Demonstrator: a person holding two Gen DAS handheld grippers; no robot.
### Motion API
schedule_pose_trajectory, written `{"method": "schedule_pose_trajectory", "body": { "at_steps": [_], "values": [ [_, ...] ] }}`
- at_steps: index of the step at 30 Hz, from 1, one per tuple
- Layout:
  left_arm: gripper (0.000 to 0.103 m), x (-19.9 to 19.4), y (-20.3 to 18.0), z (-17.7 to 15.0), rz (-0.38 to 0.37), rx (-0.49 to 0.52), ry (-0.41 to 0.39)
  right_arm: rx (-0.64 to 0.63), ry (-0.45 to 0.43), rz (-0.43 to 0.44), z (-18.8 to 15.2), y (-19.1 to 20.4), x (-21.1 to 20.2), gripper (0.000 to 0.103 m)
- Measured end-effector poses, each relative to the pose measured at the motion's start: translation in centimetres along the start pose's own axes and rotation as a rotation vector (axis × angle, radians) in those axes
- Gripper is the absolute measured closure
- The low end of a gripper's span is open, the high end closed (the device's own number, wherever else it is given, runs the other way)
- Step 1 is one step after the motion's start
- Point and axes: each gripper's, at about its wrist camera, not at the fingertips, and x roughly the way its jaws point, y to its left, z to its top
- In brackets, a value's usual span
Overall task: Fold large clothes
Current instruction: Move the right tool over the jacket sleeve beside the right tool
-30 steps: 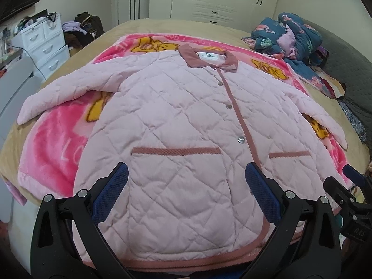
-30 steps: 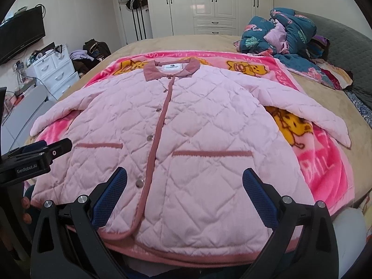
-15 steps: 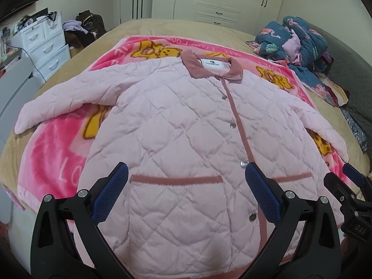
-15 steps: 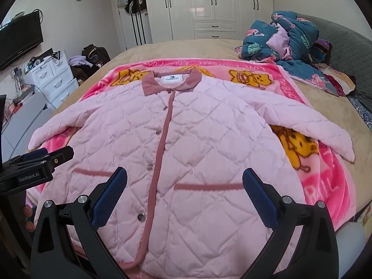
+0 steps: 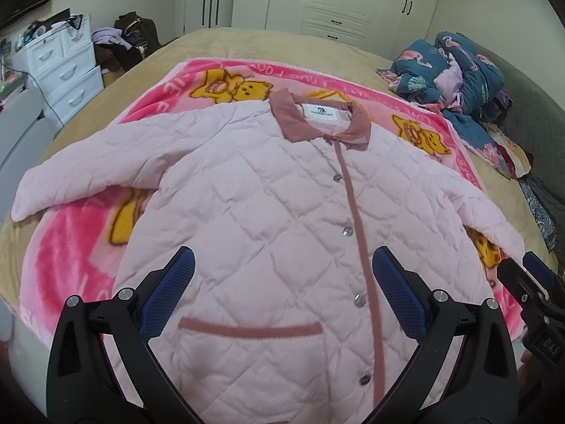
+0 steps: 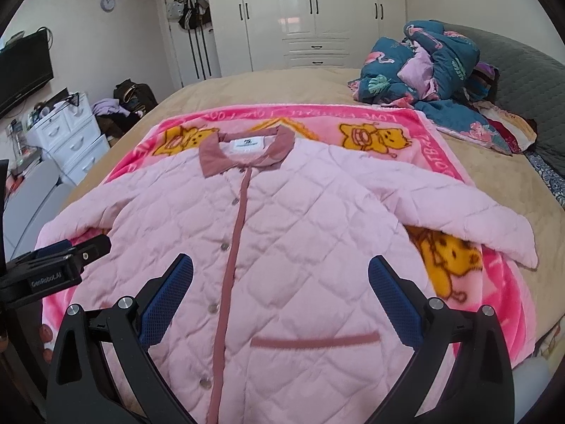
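Jacket (image 5: 268,219) position: the pink quilted garment lies front-up and buttoned on a pink cartoon-print blanket (image 5: 70,247), which is spread over the tan bed (image 5: 219,46); the collar (image 5: 317,120) points away from the cameras and the hem is nearest them. Both sleeves are spread outward – the left sleeve (image 5: 88,169) runs toward the white drawer unit (image 5: 63,67), the right sleeve (image 6: 459,212) toward the heap of dark floral bedding (image 6: 423,70). Left gripper (image 5: 282,300) status: jaws spread wide, nothing between the blue pads, poised above the lower front panel over the left pocket trim (image 5: 250,330). Right gripper (image 6: 280,300) status: likewise wide open and empty, above the panel beside the button placket (image 6: 233,254). Neither tool appears to touch the fabric. Judged step: the garment is laid out flat and no fold has been made, so the task stands at its start, with the approach for the first fold in hand. Probable next move – bring each gripper to a sleeve or side edge, close on a single pinch of the quilted layers, and carry it inward across the body. The padding is bulky, so a deep bite is advisable, and the lift should be low enough to avoid dragging the blanket underneath
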Motion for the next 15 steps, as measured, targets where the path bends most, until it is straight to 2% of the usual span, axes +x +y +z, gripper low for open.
{"method": "schedule_pose_trajectory", "body": {
  "at_steps": [8,15],
  "values": [
    [0.009,2.0,-2.5,2.8,-0.020,0.024,0.003,0.067,-0.041,-0.026,4.4,-2.3,1.6,0.004],
    [0.009,4.4,-5.0,4.8,-0.041,0.051,0.012,0.145,-0.058,-0.061,6.8,-5.4,3.5,0.004]
  ]
}}
